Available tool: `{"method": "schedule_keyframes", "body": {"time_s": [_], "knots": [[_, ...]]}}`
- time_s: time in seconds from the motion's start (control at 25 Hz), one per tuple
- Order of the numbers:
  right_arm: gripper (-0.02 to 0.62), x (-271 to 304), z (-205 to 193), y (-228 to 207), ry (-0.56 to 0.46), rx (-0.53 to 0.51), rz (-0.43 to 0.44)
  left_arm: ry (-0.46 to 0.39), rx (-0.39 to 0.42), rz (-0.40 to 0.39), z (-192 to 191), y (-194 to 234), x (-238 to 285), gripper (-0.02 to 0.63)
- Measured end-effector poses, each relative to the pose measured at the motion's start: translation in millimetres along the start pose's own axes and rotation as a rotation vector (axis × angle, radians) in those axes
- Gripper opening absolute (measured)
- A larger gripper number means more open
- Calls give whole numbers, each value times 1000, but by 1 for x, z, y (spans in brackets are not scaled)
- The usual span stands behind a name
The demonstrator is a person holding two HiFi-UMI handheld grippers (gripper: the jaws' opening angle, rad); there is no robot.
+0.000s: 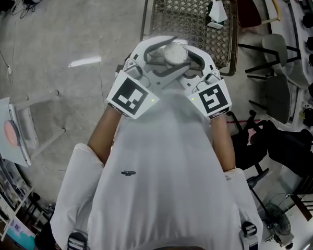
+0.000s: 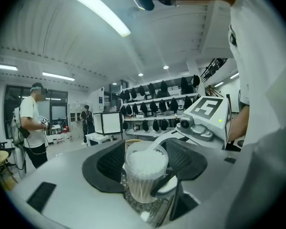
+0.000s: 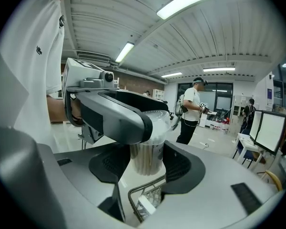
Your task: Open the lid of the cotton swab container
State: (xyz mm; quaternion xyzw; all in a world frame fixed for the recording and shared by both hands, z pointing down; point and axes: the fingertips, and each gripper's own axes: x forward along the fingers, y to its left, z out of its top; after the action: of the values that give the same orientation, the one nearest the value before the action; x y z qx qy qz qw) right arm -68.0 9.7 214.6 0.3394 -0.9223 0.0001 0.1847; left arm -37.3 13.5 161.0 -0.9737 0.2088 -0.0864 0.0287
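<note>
A clear cotton swab container (image 1: 175, 53), packed with white-tipped swabs, is held in mid-air in front of the person's chest. My left gripper (image 2: 144, 163) is shut around its upper, lid end; the swab heads show through the clear top (image 2: 144, 160). In the right gripper view, my right gripper (image 3: 147, 162) is shut on the container's lower body (image 3: 146, 157), and one grey left-gripper finger (image 3: 119, 120) wraps the lid above it. From the left gripper view, the right gripper's marker cube (image 2: 207, 113) lies just beyond the container. I cannot tell whether the lid has lifted off the body.
A wire basket (image 1: 233, 40) stands on the floor below the grippers, with a white item (image 1: 216, 12) inside. Chairs (image 1: 276, 82) crowd the right side and a white stand (image 1: 21, 132) is at left. People stand in the background (image 3: 195, 109).
</note>
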Motion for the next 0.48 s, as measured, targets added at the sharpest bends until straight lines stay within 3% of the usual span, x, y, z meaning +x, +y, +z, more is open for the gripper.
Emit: {"method": "schedule_keyframes", "body": {"time_s": [0.48], "knots": [[213,-3,-1,-7,5,10,-23,-35,55,37,11,0,-3,267]]}}
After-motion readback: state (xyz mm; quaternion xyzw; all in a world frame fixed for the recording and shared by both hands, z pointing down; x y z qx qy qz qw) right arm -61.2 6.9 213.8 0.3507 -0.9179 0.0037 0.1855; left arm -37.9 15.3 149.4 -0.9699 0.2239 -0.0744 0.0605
